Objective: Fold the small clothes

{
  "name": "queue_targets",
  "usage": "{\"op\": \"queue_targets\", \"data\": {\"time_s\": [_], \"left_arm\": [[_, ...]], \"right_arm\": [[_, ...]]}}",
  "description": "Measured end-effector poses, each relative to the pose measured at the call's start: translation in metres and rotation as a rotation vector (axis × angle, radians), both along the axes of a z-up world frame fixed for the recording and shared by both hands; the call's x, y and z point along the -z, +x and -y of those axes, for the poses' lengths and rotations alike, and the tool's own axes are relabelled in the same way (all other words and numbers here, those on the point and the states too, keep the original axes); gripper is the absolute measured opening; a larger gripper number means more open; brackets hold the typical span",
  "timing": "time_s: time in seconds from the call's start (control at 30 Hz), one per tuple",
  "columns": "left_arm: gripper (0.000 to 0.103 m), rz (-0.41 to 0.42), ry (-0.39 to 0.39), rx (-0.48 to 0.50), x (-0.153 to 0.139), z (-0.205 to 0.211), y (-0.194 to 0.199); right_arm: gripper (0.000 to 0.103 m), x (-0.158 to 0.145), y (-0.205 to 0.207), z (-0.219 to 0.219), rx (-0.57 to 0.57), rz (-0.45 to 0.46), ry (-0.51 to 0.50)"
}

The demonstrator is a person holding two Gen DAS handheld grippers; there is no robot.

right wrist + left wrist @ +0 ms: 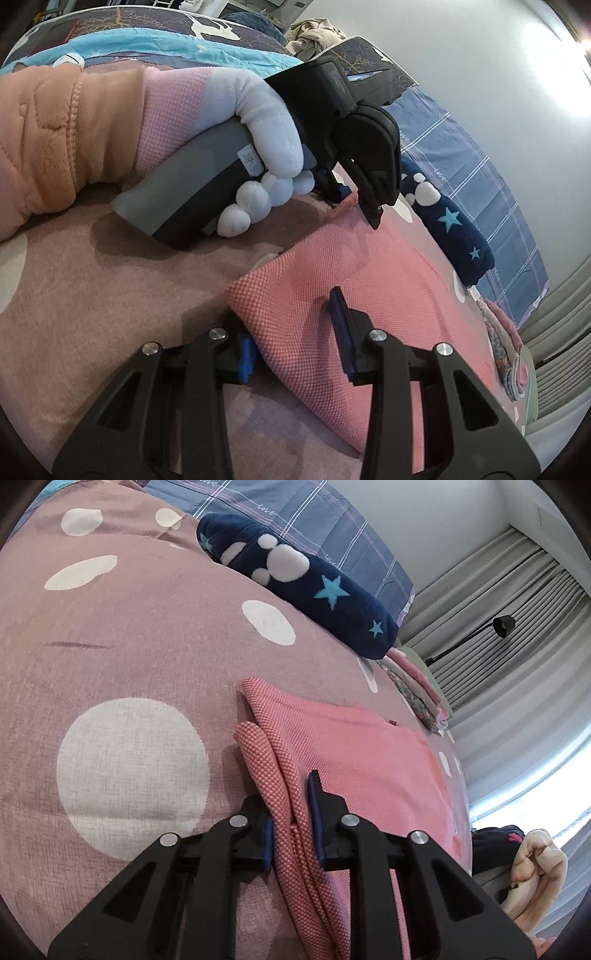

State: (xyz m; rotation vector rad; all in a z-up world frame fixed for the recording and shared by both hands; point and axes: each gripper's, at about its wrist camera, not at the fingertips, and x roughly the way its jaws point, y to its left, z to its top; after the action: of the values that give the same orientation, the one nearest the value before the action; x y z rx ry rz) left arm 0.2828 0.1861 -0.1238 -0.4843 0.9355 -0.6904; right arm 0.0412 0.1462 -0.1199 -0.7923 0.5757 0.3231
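The pink garment [343,753] lies on the bed, on a mauve bedspread [129,627] with white dots, and each of its two near corners sits between a pair of jaws. The left hand-held gripper [291,834] has bunched folds of the cloth between its blue pads [314,812]; the jaws stand close around the bundle, apparently pinching it, though the contact itself is hidden by the fabric. The right hand-held gripper [295,339] straddles the other corner with its jaws clearly apart, and cloth lies between them with a gap on each side, so it is not yet gripping. Risks, as judged from this layout: the left grasp takes several layers at once, so lifting may drag a crumpled wad rather than a single edge and spoil the fold; the right jaws, if closed where they are, may catch the bedspread beneath as well as the garment; unequal lift by the two sides would skew the fold line. A navy fleece item [314,587] with stars lies well ahead of both grippers, beyond the garment, and a carried edge swung far forward could land against it. Pose: in the right wrist view a gloved left hand [258,147] wraps the grey handle, knuckles close to the bedspread, with the tool tilted steeply downward and forward so its tips meet the far corner of the cloth; the right tool lies low and nearly flat along the bed.
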Motion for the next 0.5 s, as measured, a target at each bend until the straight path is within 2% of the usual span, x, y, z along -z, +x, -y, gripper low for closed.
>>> {"op": "queue_targets", "data": {"time_s": [0.2, 0.23, 0.27, 0.33, 0.4, 0.5], "left_arm": [[0.016, 0.002, 0.047, -0.013, -0.004, 0.007, 0.002], [0.014, 0.007, 0.060, -0.014, -0.005, 0.009, 0.002], [0.014, 0.010, 0.073, -0.017, -0.007, 0.011, 0.002], [0.011, 0.021, 0.106, -0.030, -0.013, 0.015, 0.000], [0.010, 0.034, 0.129, -0.043, -0.019, 0.019, -0.001], [0.010, 0.046, 0.122, -0.063, -0.032, 0.026, -0.003]], "right_arm": [[0.036, -0.002, 0.005, -0.003, -0.001, -0.017, 0.017], [0.029, -0.002, 0.006, -0.003, -0.018, -0.030, 0.025], [0.014, -0.003, 0.009, -0.001, -0.030, -0.042, 0.036], [0.005, -0.008, 0.008, 0.004, -0.031, -0.038, 0.075], [0.005, -0.023, 0.008, 0.020, -0.027, -0.038, 0.172], [0.005, -0.039, 0.009, 0.045, -0.005, -0.044, 0.284]]}}
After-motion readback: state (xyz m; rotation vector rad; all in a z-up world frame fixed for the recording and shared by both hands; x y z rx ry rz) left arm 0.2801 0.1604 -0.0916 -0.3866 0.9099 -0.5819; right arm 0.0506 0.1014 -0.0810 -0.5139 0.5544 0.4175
